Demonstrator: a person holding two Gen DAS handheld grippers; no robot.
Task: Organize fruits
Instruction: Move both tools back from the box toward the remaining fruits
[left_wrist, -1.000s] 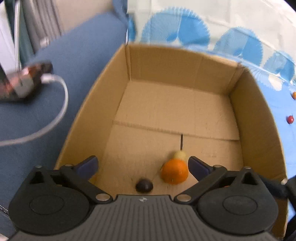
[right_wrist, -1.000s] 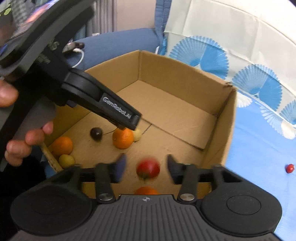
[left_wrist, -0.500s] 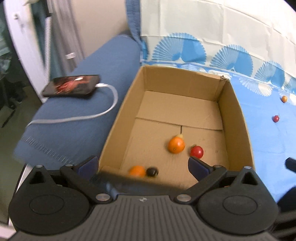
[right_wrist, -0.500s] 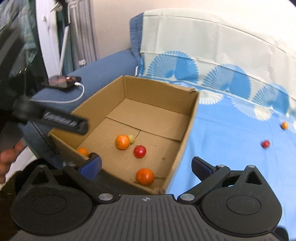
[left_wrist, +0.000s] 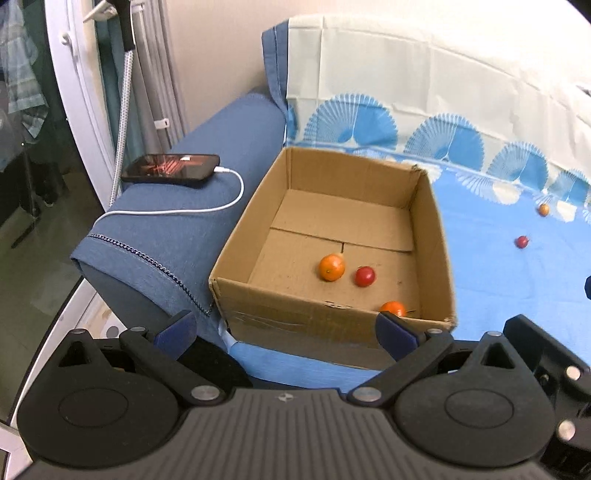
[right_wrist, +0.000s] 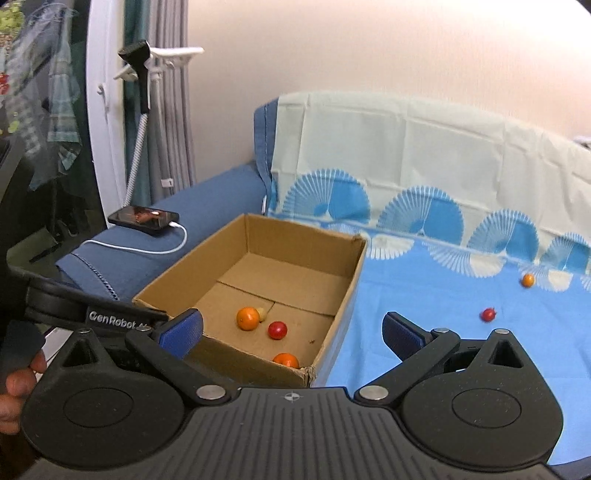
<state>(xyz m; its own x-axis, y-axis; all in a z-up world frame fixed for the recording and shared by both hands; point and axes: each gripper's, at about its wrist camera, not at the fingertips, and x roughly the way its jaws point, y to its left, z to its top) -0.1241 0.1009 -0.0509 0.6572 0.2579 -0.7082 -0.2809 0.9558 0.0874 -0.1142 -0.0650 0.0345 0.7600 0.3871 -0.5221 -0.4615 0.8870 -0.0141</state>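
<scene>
my left hand-held gripper (left_wrist: 284, 328) wide and empty, right hand-held gripper (right_wrist: 291, 328) just popped wide, nothing between, cardboard box (right_wrist: 343, 295) ahead below both, orange (right_wrist: 248, 318), red fruit (right_wrist: 277, 329) inside, two small fruits (right_wrist: 488, 314) off right on the blue sheet (right_wrist: 424, 314)

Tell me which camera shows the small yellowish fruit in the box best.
The right wrist view: the yellowish fruit peeks out beside an orange in the cardboard box. In the left wrist view that orange hides almost all of it.
</scene>
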